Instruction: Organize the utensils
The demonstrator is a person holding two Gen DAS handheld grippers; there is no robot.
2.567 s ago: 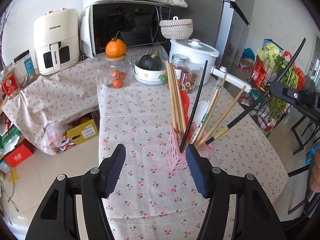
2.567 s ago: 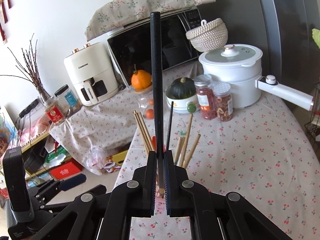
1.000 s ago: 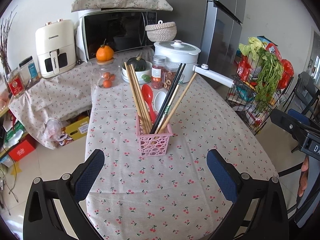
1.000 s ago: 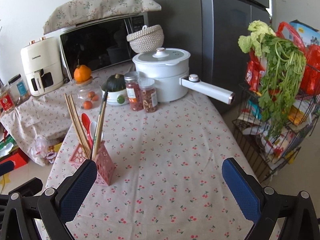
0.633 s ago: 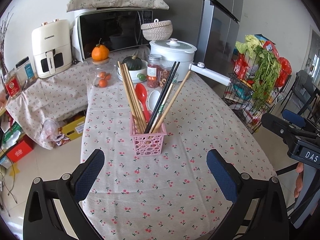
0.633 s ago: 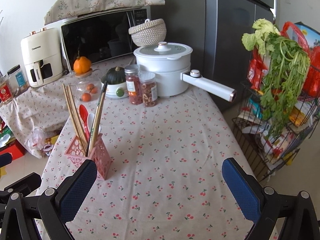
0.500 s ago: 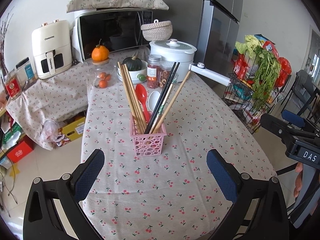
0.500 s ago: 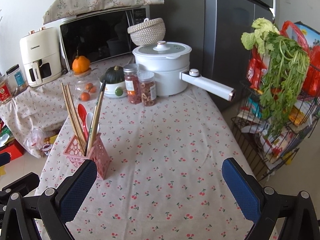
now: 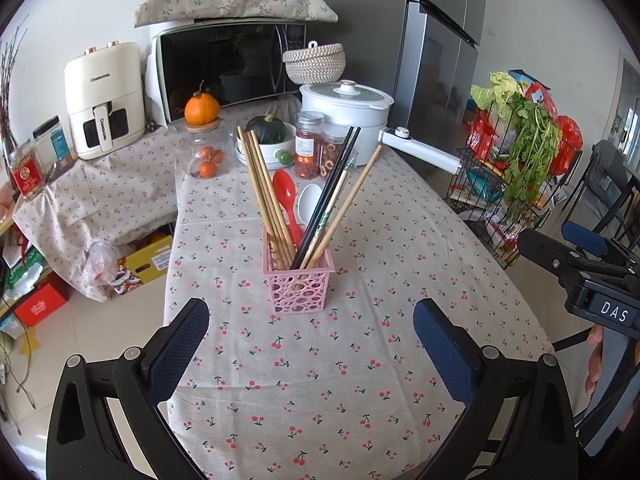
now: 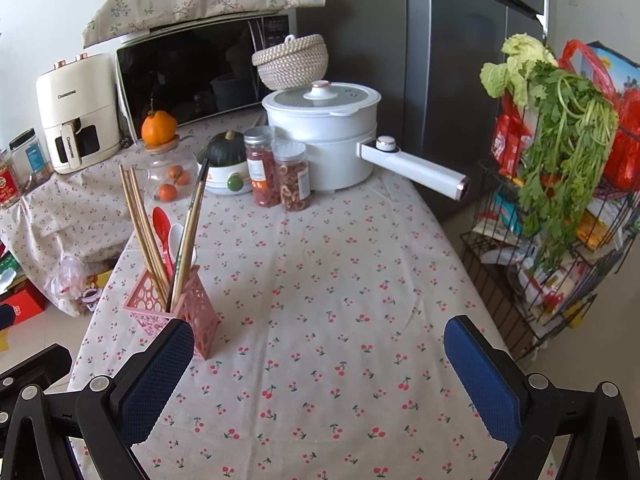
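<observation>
A pink perforated utensil basket (image 9: 298, 283) (image 10: 176, 304) stands on the cherry-print tablecloth (image 9: 320, 380) (image 10: 328, 300). It holds several wooden chopsticks (image 9: 262, 186), two black chopsticks (image 9: 332, 188), a red spoon (image 9: 285, 192) and a white spoon (image 9: 310, 202). My left gripper (image 9: 311, 344) hangs open, pulled back from the basket, with nothing between its fingers. My right gripper (image 10: 318, 368) is open and empty too, with the basket just beyond its left finger.
At the table's far end sit a white pot (image 9: 346, 102) with a long handle, two spice jars (image 10: 276, 174), a bowl with a squash (image 9: 266, 130) and a fruit jar (image 9: 206, 152). A wire rack of greens (image 10: 560, 160) stands right of the table. A hand (image 9: 596, 356) holds the other gripper.
The black chopstick that my right gripper held 2.6 s ago now stands in the basket. Both grippers have opened wide and drawn back from the basket.
</observation>
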